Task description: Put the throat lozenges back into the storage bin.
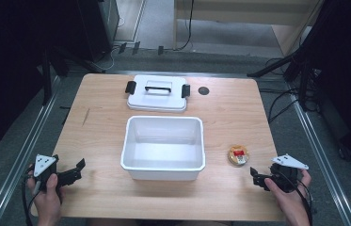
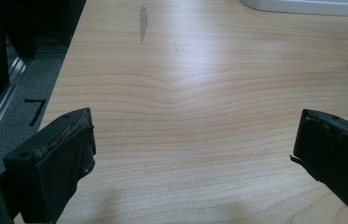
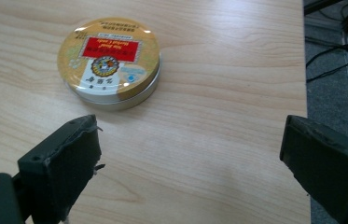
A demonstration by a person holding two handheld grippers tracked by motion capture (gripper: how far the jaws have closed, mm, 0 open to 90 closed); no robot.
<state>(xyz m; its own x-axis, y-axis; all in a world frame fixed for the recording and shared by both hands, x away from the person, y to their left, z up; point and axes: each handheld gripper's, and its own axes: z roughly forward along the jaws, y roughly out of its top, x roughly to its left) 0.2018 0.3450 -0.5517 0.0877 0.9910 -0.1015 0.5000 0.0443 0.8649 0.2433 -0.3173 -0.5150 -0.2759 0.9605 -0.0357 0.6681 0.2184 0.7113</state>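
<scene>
Now my right gripper (image 3: 190,140), jaws spread, sits just short of the tin (image 3: 109,62), left gripper (image 2: 192,144) spread too

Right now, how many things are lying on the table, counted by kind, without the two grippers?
White open box: 1
White lid with a black handle and black clips: 1
Round flat yellow tin with a red label: 1
Total: 3

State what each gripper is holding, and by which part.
Nothing is held. The left gripper is open over bare table. The right gripper is open too, with the tin lying ahead of its jaws, untouched.
</scene>
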